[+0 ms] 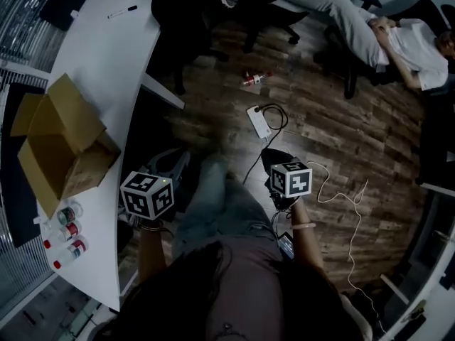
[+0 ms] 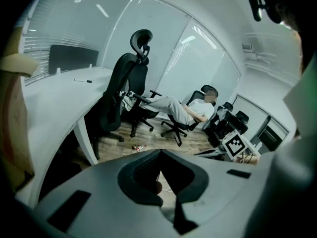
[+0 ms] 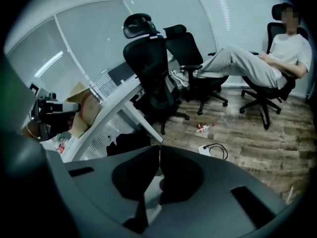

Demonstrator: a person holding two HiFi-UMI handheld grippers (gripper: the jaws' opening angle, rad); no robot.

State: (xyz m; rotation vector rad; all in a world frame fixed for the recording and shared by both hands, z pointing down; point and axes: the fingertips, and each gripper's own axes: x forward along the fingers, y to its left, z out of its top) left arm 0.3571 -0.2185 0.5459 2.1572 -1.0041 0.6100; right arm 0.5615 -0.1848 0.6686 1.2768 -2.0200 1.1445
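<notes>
Left gripper (image 2: 160, 152): dark grey moulded jaws pressed together, nothing between them. It is held low at the person's left knee, just beside the table edge.
Right gripper (image 3: 159, 150): jaws likewise closed tip to tip, with nothing in their grasp. It hangs over the floor at the person's right knee.
Cardboard box (image 1: 60, 144): plain brown corrugated card with its flaps folded open, on the table near the left gripper. What lies inside cannot be told.
Bottles (image 1: 65, 234): three small clear ones with red and green labels, lying side by side just beside the box at the table's near edge.
Power strip (image 1: 258, 122): a flat white block on the floor ahead of the right gripper, with a black cable looped at its end.
Table (image 1: 106, 62): smooth white top with a long curved edge. A marker (image 1: 122, 11) lies at its far end.
Floor (image 1: 334, 119): dark wood-grain planks. A small red and white bottle (image 1: 256, 79) lies on it, and a thin white cord (image 1: 345, 197) trails across it.
Office chair (image 1: 186, 20): black with a high mesh back, at the table.
Person (image 1: 398, 38): reclined in another chair well apart, wearing a white shirt and grey trousers.
</notes>
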